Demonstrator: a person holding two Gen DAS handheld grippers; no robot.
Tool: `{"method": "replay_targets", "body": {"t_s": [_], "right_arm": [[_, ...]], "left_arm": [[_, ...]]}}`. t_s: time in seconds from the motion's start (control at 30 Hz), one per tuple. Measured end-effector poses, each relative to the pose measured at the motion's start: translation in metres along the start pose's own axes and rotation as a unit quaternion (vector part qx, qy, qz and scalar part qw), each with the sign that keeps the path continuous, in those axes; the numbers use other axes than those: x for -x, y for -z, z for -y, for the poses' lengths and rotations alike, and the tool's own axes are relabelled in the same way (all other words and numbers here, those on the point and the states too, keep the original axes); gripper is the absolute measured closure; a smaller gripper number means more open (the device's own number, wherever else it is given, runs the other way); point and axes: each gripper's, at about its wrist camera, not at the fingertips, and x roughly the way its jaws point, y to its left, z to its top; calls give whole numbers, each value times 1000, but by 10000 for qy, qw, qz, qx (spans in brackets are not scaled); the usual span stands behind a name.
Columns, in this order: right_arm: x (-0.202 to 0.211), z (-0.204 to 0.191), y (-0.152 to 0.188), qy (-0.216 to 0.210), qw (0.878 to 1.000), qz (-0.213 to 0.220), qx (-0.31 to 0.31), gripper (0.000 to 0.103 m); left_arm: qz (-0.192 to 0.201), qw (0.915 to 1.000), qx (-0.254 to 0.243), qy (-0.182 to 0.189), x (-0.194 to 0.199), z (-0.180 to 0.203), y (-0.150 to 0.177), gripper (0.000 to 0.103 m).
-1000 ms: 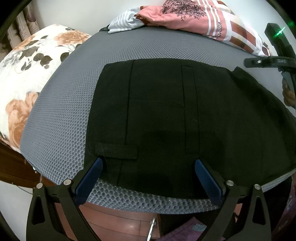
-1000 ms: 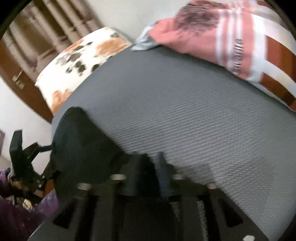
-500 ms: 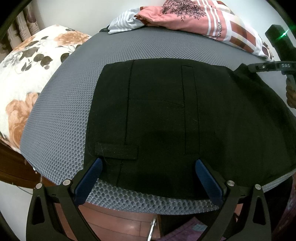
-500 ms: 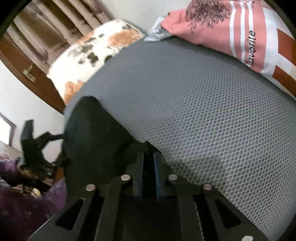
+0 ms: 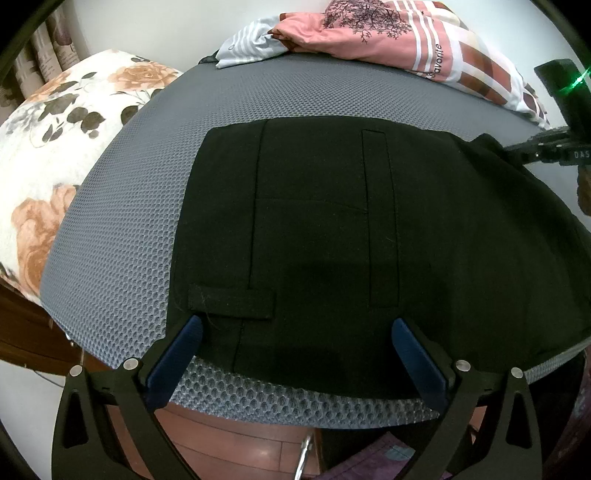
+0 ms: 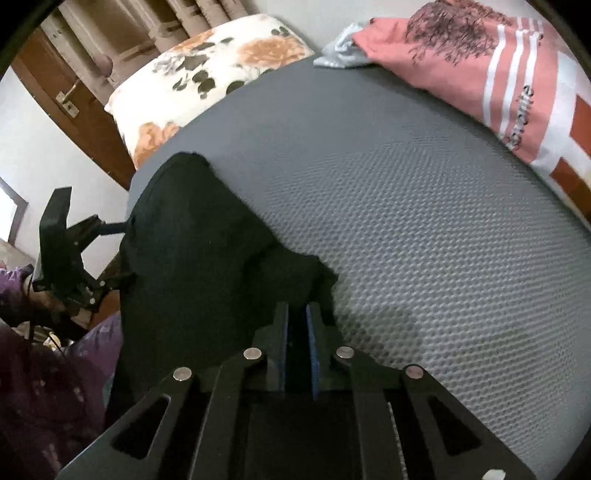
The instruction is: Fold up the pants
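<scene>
The black pants (image 5: pixel 332 236) lie flat on a grey mesh mattress (image 5: pixel 122 229), waistband end toward the near edge. My left gripper (image 5: pixel 295 332) is open, its blue pads (image 5: pixel 177 354) resting at the near hem, one on each side of the waist area. My right gripper (image 6: pixel 296 314) is shut on a far edge of the pants (image 6: pixel 207 251) and holds it slightly raised off the mattress. It also shows in the left wrist view (image 5: pixel 517 149) at the far right.
A floral pillow (image 5: pixel 51 155) lies left of the mattress. A pink striped garment (image 5: pixel 399 33) and a pale cloth (image 5: pixel 251 48) lie at the far edge. Wooden floor (image 5: pixel 236 443) shows below the near edge. A brown door (image 6: pixel 74 103) stands behind.
The right gripper, shut on the pants edge, has moved right and lifted the fabric a little. The left gripper has stayed open at the near hem.
</scene>
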Motion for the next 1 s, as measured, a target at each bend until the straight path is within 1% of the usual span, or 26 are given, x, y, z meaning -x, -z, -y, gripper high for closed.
{"method": "replay_targets", "body": {"t_s": [0.03, 0.1, 0.17, 0.2, 0.3, 0.33, 0.37, 0.4, 0.43, 0.47, 0.5, 0.53, 0.57, 0.6, 0.63, 0.7, 0.73, 0.8, 0.83, 0.9, 0.93, 1.0], "right_arm": [[-3, 2, 0, -154, 9998, -14, -87, 91], [-8, 3, -3, -244, 9996, -69, -142, 88], [-11, 4, -4, -254, 9995, -89, -176, 79], [-12, 5, -5, -223, 9995, -60, -211, 69], [-16, 14, -12, -425, 9980, 57, -459, 66], [-18, 15, -13, -484, 9974, 76, -524, 61], [-22, 18, -15, -652, 9955, 121, -672, 58], [-25, 19, -16, -782, 9936, 201, -789, 52], [-26, 20, -17, -764, 9931, 313, -838, 52], [-26, 20, -17, -724, 9927, 419, -872, 53], [-26, 20, -17, -645, 9923, 536, -911, 63], [-27, 22, -15, -433, 9922, 649, -973, 86], [-27, 26, -11, -207, 9909, 749, -1103, 90], [-24, 31, -7, -261, 9867, 956, -1288, 93], [-21, 34, -2, -239, 9828, 1140, -1431, 95], [-22, 33, 1, -147, 9818, 1210, -1455, 96], [-20, 31, 0, -19, 9813, 1290, -1431, 96], [-14, 36, 0, 111, 9757, 1505, -1587, 100], [-14, 37, -1, 145, 9741, 1546, -1645, 101], [-17, 40, -4, 310, 9761, 1403, -1629, 102], [-21, 38, -5, 289, 9784, 1306, -1578, 102], [-21, 39, -4, 199, 9796, 1268, -1546, 101]], "left_arm": [[1, 10000, -2, 0, 0, 0, 0, 1], [3, 10000, -1, -3, 0, -1, 0, 1], [3, 10000, 0, -5, 0, 0, 0, 1], [6, 10000, -2, -12, 0, -1, 0, 1], [19, 10000, -10, -15, -1, -1, 0, 1], [20, 10000, -14, -12, -1, -1, 0, 1], [12, 10000, -5, -9, -1, -2, -1, 1], [6, 10000, 6, -2, -1, -2, -1, 1], [-3, 10000, 26, 9, -2, -3, -1, 0], [-7, 10000, 32, 11, -2, -3, -2, 1], [-8, 10000, 38, 7, -2, -3, -1, 0], [-8, 10000, 43, 4, -2, -2, -1, 0], [-9, 10000, 41, 8, -2, -2, -1, 0], [-7, 10000, 28, 1, -3, -1, -1, 0], [-9, 10000, 24, 4, -3, -1, -1, 0], [-10, 10000, 23, -1, -3, -1, 0, 0], [-10, 10000, 23, -2, -3, -1, 0, 0], [-16, 10000, 35, 7, -3, -1, 0, 0], [-19, 10000, 40, 8, -3, -1, 0, 0], [-21, 10000, 38, 9, -4, -1, 1, 0], [-24, 10000, 42, 10, -4, -1, 1, 0], [-31, 10000, 52, 9, -4, -1, 1, 0]]}}
